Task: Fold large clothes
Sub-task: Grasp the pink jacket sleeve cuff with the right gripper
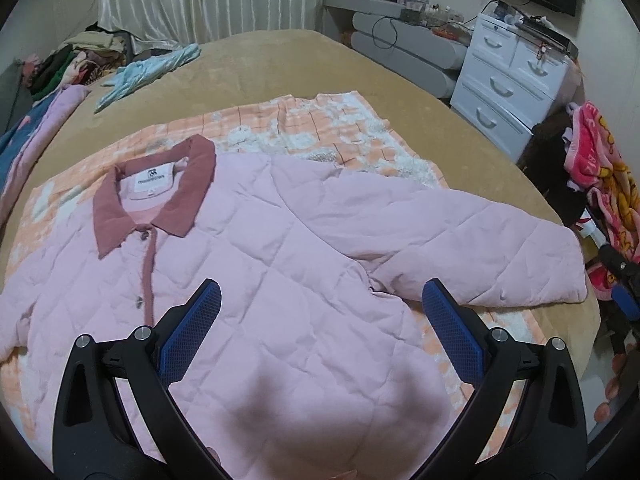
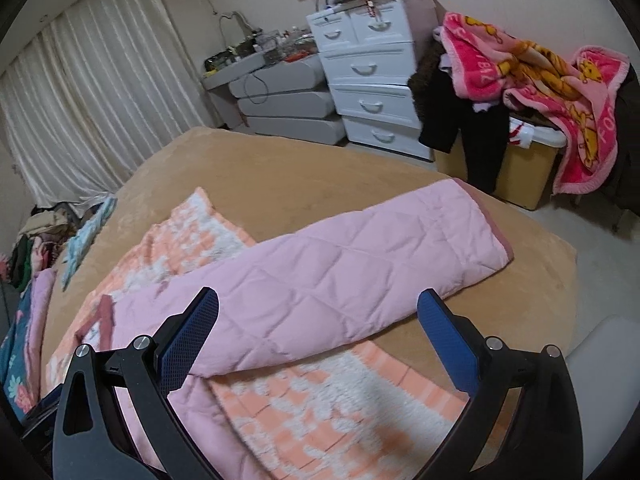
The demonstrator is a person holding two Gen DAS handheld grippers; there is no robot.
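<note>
Your left gripper [image 1: 320, 312] and right gripper [image 2: 318, 320] hover spread apart over the pink quilted jacket [image 1: 280, 248], its hem cut off

Your right gripper [image 2: 318, 306] hangs with jaws spread wide over the pink quilted jacket [image 2: 320, 280], whose sleeve [image 2: 384, 248] lies stretched across the orange-and-white blanket [image 2: 320, 412] and tan bed [image 2: 304, 168]

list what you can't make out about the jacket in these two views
- Jacket hem: left wrist view, cut off by the bottom edge and shaded by a dark blur.
- Its other sleeve: left wrist view, runs off the left edge.
- Label text: too small to read.
- Collar: right wrist view, mostly hidden by a left gripper finger and jacket folds.
</note>
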